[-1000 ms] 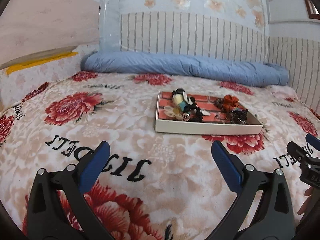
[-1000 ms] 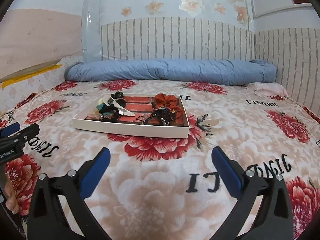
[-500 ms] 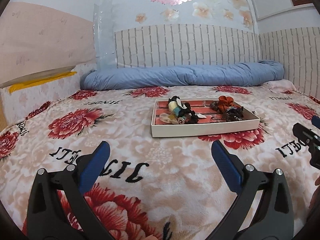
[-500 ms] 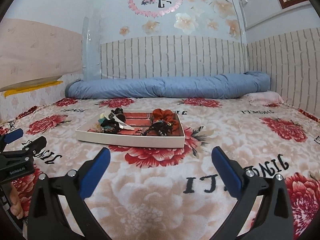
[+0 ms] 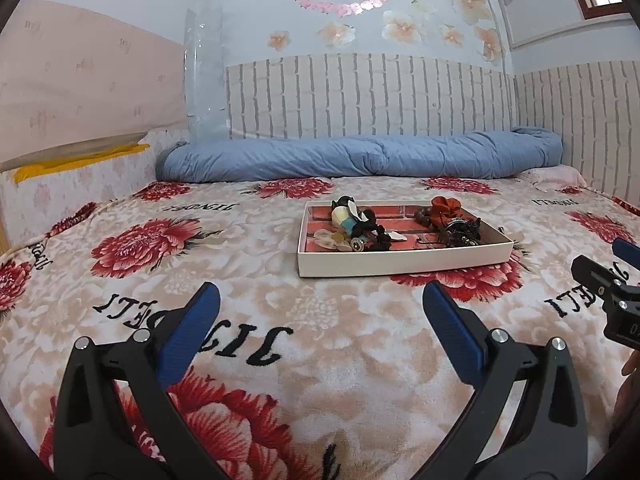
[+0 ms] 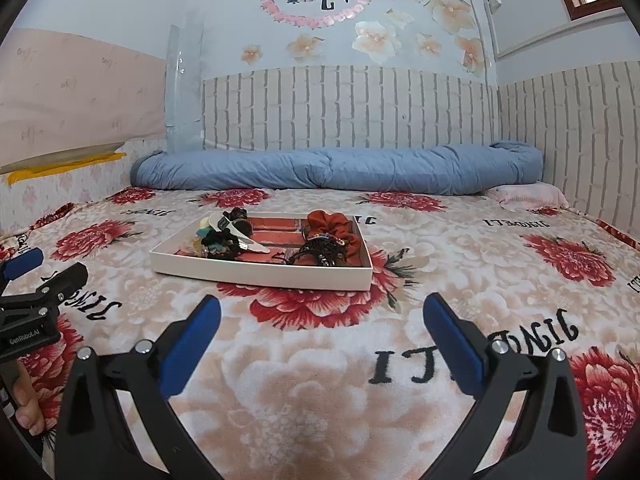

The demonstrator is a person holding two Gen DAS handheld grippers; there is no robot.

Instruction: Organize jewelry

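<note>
Over the last second both cameras had tilted up from the bed, nothing else moved. The tray held the jewelry in two clumps; left gripper and right gripper hung short of it, jaws apart and empty.

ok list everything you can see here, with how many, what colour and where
tray: one, white, mid-bed on the blanket
scrunchie: one, rust-orange, tray's right end
hair clip: one, black, in front of the scrunchie
mixed accessories: tangled pile, count unclear, tray's left end
blanket: one, beige with red flowers, covering the bed
rolled duvet: one, blue, along the wall
left gripper: open, empty
right gripper: open, empty
</note>
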